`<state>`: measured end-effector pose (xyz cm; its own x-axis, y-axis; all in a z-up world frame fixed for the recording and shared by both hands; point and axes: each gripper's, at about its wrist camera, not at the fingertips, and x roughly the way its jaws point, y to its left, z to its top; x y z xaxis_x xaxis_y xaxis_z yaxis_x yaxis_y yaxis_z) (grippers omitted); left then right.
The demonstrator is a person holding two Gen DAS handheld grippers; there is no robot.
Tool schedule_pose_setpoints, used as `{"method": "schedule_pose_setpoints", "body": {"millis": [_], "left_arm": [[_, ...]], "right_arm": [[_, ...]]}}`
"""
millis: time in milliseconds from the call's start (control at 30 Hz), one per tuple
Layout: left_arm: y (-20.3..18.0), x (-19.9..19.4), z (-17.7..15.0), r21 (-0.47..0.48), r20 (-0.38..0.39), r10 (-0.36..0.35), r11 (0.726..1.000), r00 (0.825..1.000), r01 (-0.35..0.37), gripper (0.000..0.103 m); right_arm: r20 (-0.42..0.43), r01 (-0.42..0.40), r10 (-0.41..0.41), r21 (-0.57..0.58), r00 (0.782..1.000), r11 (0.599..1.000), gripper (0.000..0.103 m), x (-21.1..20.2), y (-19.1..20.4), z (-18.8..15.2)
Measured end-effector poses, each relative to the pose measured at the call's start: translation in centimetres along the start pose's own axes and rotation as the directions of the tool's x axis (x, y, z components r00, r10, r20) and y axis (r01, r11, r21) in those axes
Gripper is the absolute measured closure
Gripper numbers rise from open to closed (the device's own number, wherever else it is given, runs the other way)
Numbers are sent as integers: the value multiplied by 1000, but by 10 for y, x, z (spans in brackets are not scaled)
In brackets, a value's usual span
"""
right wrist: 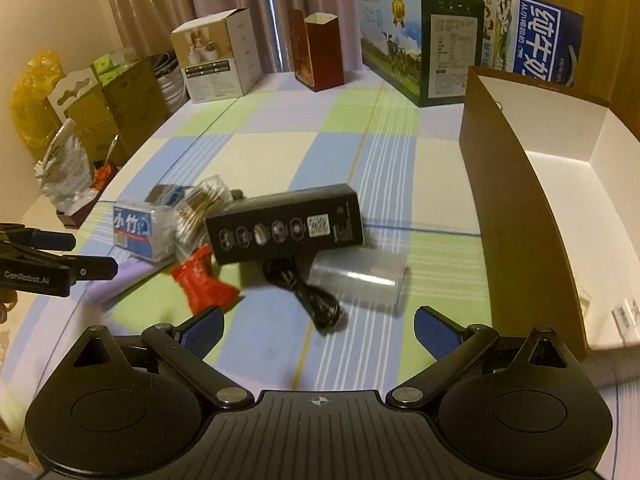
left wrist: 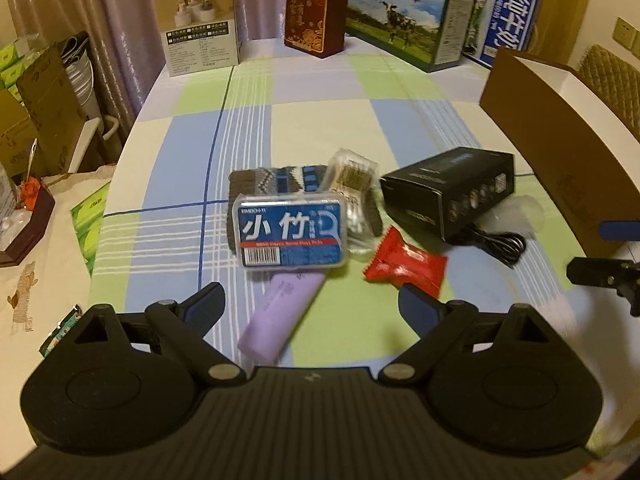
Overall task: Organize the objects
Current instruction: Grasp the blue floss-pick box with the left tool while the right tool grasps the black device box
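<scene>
Clutter mid-table; open box at right edge.

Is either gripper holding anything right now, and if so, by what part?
Nothing is held. The left gripper and the right gripper are both open above the table, touching nothing.

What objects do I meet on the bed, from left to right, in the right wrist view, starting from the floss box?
Blue floss pick box → red snack packet → black cable → clear plastic cylinder → open brown cardboard box.
</scene>
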<state>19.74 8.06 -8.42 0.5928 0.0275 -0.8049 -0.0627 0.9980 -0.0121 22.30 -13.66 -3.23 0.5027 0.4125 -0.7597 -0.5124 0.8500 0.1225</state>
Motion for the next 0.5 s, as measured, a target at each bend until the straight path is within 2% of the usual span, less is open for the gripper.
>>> {"method": "schedule_pose_setpoints", "body": {"millis": [133,233,400,500], "left_arm": [[3,21,8,-5,-5,3,1000,1000,-3,11],[5,34,14,-6,-8,3,1000,1000,-3,11],[8,52,23,-14,-6,10,1000,1000,-10,11],[10,61,27,-25,-2,12,1000,1000,-12,11]], "right_arm": [[14,11,-11,-40,1000,999,4,15,-1,11],[34,22,-18,-113,999,993,4,22,4,18],[61,42,-28,-253,998,966,4,34,12,24],[58,43,-28,-292,998,955,4,41,13,27]]}}
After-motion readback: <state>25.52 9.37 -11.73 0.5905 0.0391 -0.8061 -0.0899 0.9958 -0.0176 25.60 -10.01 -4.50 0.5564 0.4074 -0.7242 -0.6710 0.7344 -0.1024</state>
